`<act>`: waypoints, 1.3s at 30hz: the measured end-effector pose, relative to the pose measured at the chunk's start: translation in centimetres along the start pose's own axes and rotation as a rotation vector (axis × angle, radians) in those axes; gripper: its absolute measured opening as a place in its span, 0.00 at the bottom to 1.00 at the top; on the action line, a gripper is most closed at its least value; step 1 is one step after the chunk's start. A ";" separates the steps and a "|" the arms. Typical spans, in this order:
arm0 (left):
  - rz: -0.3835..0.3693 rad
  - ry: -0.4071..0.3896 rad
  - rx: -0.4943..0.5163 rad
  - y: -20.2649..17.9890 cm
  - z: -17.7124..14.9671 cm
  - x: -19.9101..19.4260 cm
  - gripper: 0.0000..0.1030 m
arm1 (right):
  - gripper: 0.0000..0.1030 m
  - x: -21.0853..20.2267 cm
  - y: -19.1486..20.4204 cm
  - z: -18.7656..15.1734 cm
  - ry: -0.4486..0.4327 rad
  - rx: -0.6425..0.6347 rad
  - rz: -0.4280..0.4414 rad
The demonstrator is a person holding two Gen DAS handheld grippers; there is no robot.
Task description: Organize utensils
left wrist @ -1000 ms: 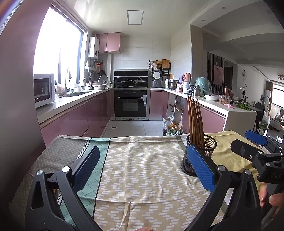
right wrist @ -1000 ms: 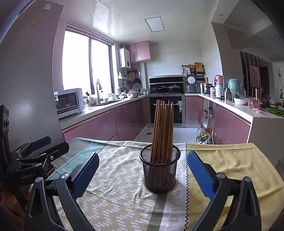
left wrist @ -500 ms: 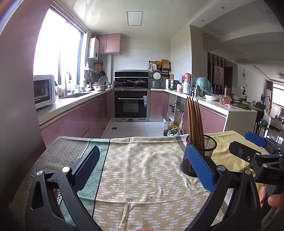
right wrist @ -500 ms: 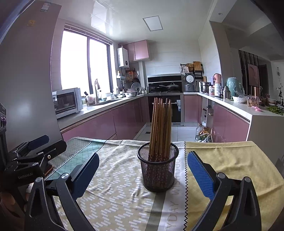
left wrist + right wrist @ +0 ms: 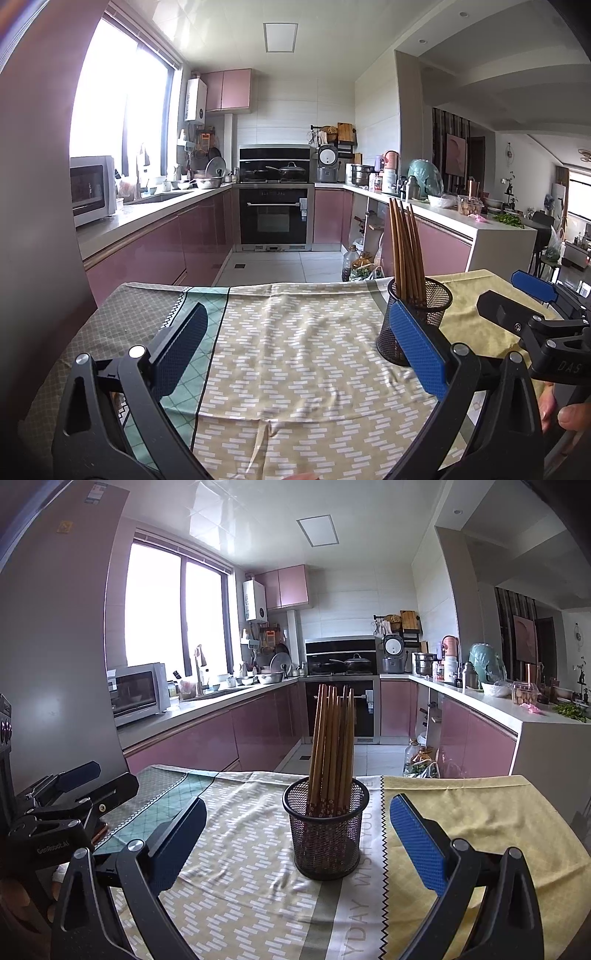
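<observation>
While every chopstick (image 5: 330, 746) in view stands upright in the black mesh cup (image 5: 327, 834), the sorting looks close to finished, or else not yet begun on anything out of view; I cannot tell which. Right tongs (image 5: 297, 843) hover spread wide, the cup sitting between and just beyond their blue pads (image 5: 417, 847), untouched. Left tongs (image 5: 295, 349) are spread too, holding nothing, aimed at bare cloth to the left of the cup (image 5: 415, 319). Should the cup need shifting, the next move calls for the right tongs to ease forward around its wall and close gently, since the tall sticks could tip it. Under the cup lies a patterned tablecloth (image 5: 240, 864) with a yellow panel to its right, covering the bench. Beyond the cup, a kitchen with pink cabinets, an oven (image 5: 341, 705) and a microwave (image 5: 138, 692) by a bright window.
</observation>
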State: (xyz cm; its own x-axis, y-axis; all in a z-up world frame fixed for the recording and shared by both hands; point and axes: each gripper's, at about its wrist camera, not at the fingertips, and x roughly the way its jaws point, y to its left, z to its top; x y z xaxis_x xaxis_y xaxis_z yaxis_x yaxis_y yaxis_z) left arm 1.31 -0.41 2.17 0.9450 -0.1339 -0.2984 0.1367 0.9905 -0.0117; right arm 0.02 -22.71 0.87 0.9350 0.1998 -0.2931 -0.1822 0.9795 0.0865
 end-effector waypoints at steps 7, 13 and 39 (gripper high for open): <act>0.004 0.002 0.000 0.0 -0.1 0.0 0.94 | 0.94 0.0 -0.1 -0.1 0.000 0.001 -0.003; 0.005 0.002 0.002 0.0 -0.1 0.1 0.94 | 0.94 0.0 -0.2 -0.1 -0.001 -0.002 -0.010; 0.004 0.006 0.006 -0.2 -0.1 0.2 0.94 | 0.94 0.2 -0.4 -0.2 0.000 0.008 -0.010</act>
State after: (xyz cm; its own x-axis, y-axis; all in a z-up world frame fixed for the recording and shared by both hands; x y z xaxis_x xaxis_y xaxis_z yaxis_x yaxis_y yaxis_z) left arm 1.40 -0.65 1.97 0.9438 -0.1295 -0.3041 0.1344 0.9909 -0.0047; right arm 0.27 -23.09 0.60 0.9368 0.1897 -0.2940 -0.1701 0.9812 0.0910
